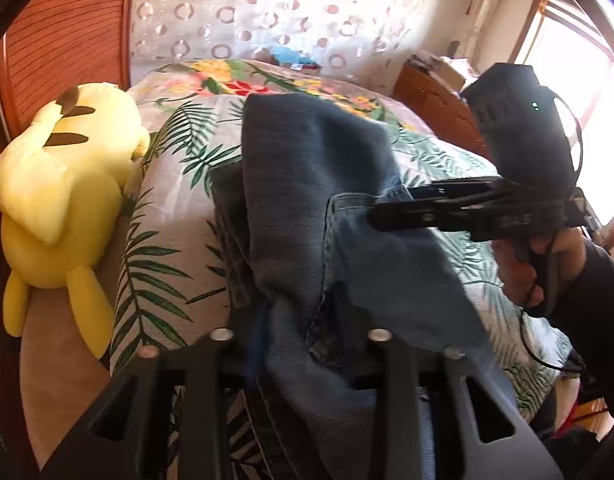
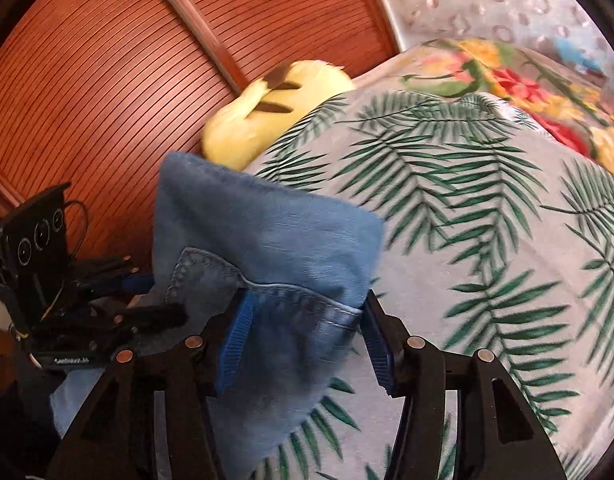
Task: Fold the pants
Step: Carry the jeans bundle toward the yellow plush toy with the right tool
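Blue jeans lie bunched on the bed, over the palm-leaf bedspread, with one folded end lifted off the cover.

Left gripper: seen from its own camera, denim fills the gap between its black fingers, and the fingertips are buried in the cloth. Jaws look drawn in narrow on the fabric, near a pocket seam. Seen from the right wrist, it sits at the far left, its fingers reaching into the jeans' left edge.

Right gripper: jaws about half open, blue ribbed pads on either side of the pocket corner of the jeans. The left pad touches the denim; the right pad stands just beside the cloth edge, and whether it presses I cannot tell. Blur hinders a firmer reading.

A hand in a dark sleeve grips the right tool's handle.

A yellow plush toy lies at the bed's left edge, against the slatted wooden headboard.
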{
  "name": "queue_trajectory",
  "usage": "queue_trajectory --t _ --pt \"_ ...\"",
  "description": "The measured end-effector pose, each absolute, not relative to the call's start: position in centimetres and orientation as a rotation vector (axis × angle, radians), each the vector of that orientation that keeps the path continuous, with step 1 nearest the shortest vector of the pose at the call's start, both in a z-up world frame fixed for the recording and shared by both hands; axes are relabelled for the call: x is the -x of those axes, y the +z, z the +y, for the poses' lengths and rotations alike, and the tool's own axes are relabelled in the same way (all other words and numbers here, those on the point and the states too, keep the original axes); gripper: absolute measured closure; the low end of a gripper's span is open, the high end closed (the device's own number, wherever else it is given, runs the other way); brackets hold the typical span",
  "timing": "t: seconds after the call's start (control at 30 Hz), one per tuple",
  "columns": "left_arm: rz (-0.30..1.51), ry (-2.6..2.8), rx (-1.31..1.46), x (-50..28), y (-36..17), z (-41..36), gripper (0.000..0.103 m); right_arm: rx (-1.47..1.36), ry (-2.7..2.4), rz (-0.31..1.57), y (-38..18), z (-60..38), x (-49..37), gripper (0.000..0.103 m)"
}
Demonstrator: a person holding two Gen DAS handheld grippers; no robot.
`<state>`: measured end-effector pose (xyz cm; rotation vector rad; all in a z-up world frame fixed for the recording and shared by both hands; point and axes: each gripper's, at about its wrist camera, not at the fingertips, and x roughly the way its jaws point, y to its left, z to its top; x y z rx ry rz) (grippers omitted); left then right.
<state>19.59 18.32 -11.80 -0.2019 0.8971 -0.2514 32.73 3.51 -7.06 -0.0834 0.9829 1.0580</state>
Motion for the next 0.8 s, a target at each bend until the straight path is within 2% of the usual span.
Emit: queue_trajectory --t 0.1,0.17,0.53,0.8 --pt "0.885 -0.248 0.204 -19.4 -11.0 18.7 0.084 0.115 1.094 0.949 -5.7 4.8 -32.7 0.078" --pt "0.861 -0.241 0.214 -19.2 -10.0 19.4 0.084 0.098 1.118 0.922 -4.5 5.6 -33.5 0.081" --pt "0.787 -0.136 0.131 -25.9 -4.4 23.6 0.085 -0.006 1.075 0.805 -1.1 9.6 -38.4 0.083" --pt "0.848 -0.121 0.039 -34.0 -5.5 23.7 0.085 -0.039 0.914 0.770 -2.9 10.2 -43.1 0.083"
